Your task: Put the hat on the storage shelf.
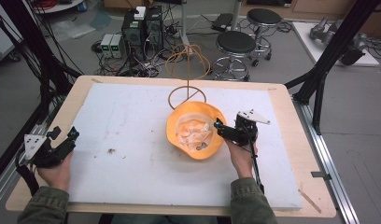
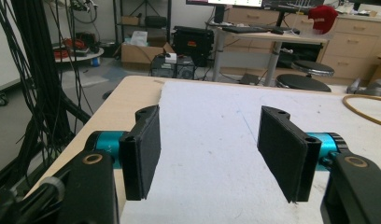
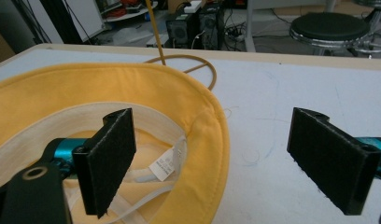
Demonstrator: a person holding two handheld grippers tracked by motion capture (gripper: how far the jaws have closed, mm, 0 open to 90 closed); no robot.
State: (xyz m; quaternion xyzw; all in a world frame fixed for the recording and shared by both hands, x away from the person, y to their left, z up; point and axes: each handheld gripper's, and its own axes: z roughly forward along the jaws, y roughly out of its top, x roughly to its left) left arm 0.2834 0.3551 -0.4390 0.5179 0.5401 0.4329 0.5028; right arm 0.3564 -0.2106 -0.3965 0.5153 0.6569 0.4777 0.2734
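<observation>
Presently catalogued: one yellow bucket hat [image 1: 196, 131], lying upturned on the white table mat [image 1: 132, 140], crown down, pale lining and a small care label [image 3: 164, 167] showing inside.

Right gripper [image 1: 222, 129]: jaws spread wide and empty, straddling the hat's near brim [image 3: 212, 140]. One jaw stood over the hat's hollow, the other outside over bare mat, so the brim edge ran between them, roughly along the line of reach. It was by far the nearer tool; judged ready to close on the brim.

Left gripper [image 1: 69, 136]: jaws likewise apart, holding nothing, parked at the mat's edge, well away from the hat, which lay off to its right.

Also noted: a wire hat stand [image 1: 187, 88] just beyond the hat, its ring base resting on the mat.
</observation>
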